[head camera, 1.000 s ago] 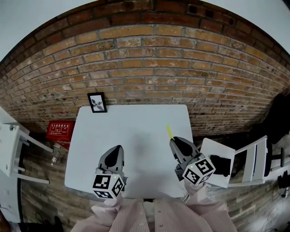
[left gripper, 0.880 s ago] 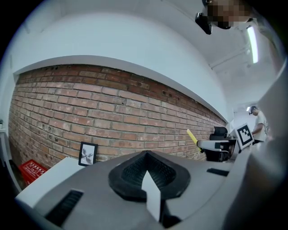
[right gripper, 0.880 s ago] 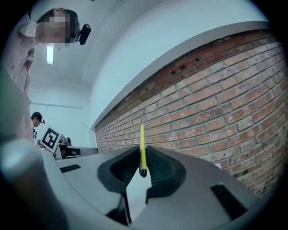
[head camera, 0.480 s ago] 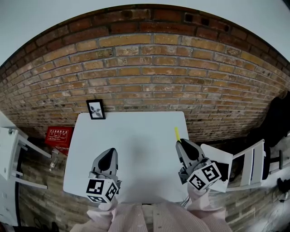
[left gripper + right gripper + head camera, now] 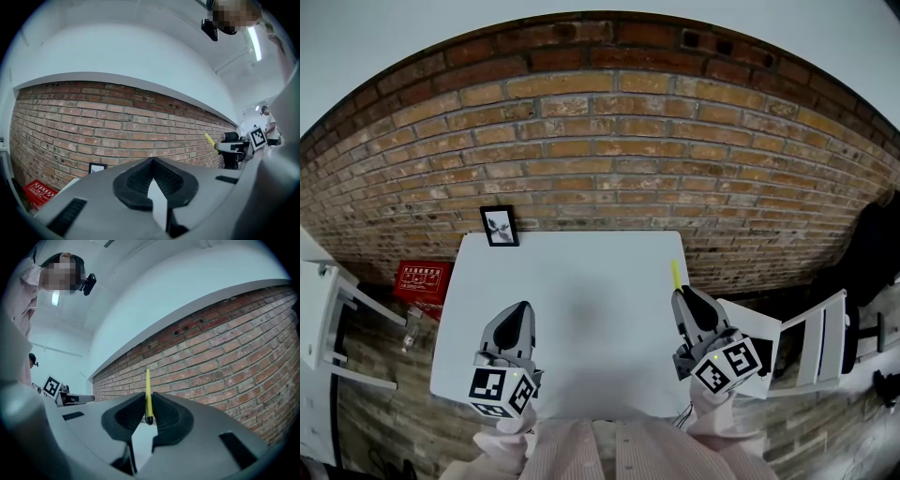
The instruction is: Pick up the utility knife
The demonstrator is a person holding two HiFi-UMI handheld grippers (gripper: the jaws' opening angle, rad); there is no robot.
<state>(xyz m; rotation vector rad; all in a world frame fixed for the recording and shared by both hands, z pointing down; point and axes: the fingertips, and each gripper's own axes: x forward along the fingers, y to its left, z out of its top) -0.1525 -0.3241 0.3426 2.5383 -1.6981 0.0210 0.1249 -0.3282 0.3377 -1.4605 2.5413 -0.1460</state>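
The utility knife (image 5: pixel 676 274) is a thin yellow stick that pokes forward out of my right gripper (image 5: pixel 686 298), held in the air over the right edge of the white table (image 5: pixel 581 309). In the right gripper view the yellow utility knife (image 5: pixel 148 394) stands upright, pinched between the two dark pads, so this gripper is shut on it. My left gripper (image 5: pixel 517 319) hovers over the table's front left, pointing at the brick wall. Its jaws meet at the tips in the left gripper view, with nothing between them. That view also shows the knife (image 5: pixel 209 139) far right.
A small black picture frame (image 5: pixel 499 226) stands at the table's back left corner. A brick wall (image 5: pixel 600 141) runs behind the table. A red box (image 5: pixel 422 279) lies on the floor at left, beside a white rack (image 5: pixel 323 314). A white chair (image 5: pixel 825 342) stands right.
Both grippers have risen and drifted slightly outward. The knife stays pinched in the right gripper and has moved right with it, from above the table to its right edge.
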